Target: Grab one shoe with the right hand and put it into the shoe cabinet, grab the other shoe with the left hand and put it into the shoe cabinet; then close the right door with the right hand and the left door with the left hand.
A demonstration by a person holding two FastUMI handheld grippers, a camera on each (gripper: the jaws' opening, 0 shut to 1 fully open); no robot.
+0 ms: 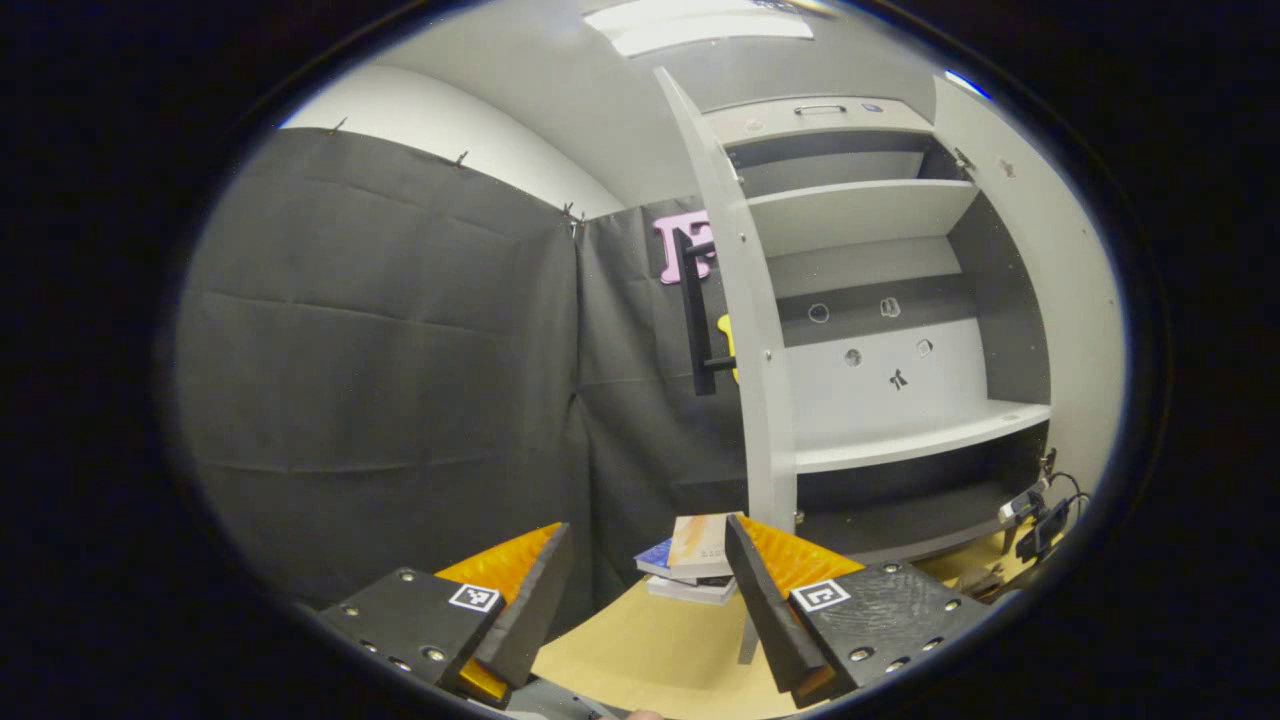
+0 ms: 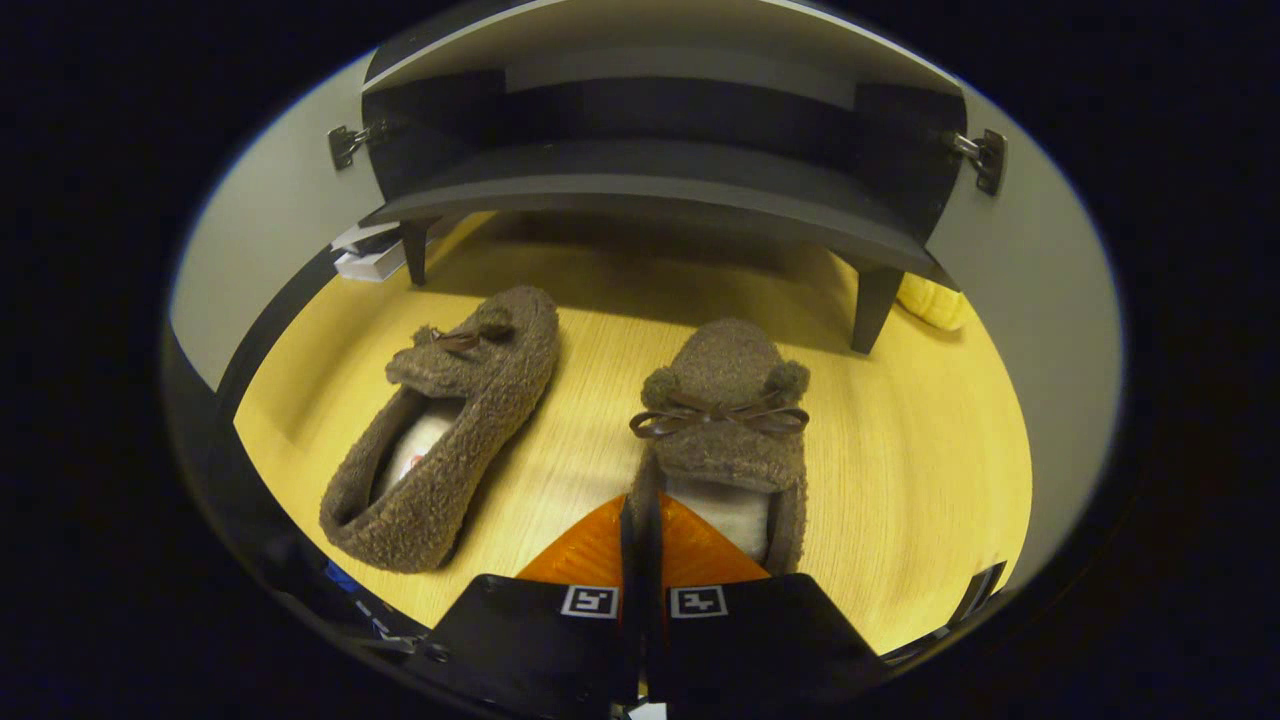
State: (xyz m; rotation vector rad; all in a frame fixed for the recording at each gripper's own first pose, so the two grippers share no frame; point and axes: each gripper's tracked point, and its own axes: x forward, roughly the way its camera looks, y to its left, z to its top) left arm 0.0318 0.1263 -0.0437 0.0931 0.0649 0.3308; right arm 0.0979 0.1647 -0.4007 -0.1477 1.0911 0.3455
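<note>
Two fuzzy brown shoes lie on the wooden floor (image 2: 900, 480) before the shoe cabinet (image 2: 650, 190): right shoe (image 2: 725, 420) with the right gripper (image 2: 640, 520) clenched on its left collar edge, left shoe (image 2: 450, 420) just beside, free. Left gripper (image 1: 650, 590) released, fingers spread, facing the cabinet's open left door (image 1: 745, 330) and bare shelves (image 1: 900, 440); stacked books (image 1: 690, 565) near its foot.

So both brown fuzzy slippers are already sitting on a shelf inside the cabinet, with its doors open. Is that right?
Not quite. In the right gripper view both slippers, one and the other, lie on the wooden floor in front of the cabinet. Its doors are indeed open.
</note>
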